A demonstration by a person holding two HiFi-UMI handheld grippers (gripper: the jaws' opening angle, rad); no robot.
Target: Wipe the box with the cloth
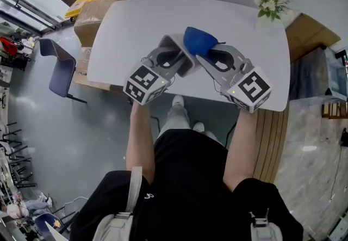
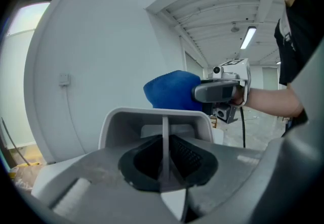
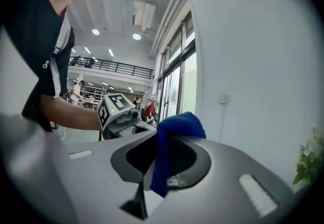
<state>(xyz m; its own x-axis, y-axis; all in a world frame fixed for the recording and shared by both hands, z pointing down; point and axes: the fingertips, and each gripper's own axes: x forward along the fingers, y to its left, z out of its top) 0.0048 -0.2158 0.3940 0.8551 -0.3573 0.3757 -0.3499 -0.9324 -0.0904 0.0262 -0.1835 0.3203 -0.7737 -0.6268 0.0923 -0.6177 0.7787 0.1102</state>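
Observation:
Above the white table (image 1: 136, 22) I hold both grippers close together. My left gripper (image 1: 176, 60) is shut on a wall of a light grey open box (image 1: 175, 45), which is lifted off the table. In the left gripper view the box (image 2: 152, 119) stands right at the jaws of the left gripper (image 2: 164, 139), its thin wall pinched between them. My right gripper (image 1: 209, 55) is shut on a blue cloth (image 1: 198, 41), bunched against the box's right side. The cloth (image 3: 174, 132) hangs between the jaws of the right gripper (image 3: 162, 162).
A vase of white flowers (image 1: 272, 6) stands at the table's far right corner. Cardboard boxes (image 1: 92, 14) and a blue chair (image 1: 57, 68) sit on the floor left of the table. A wooden bench (image 1: 272, 142) runs along the right.

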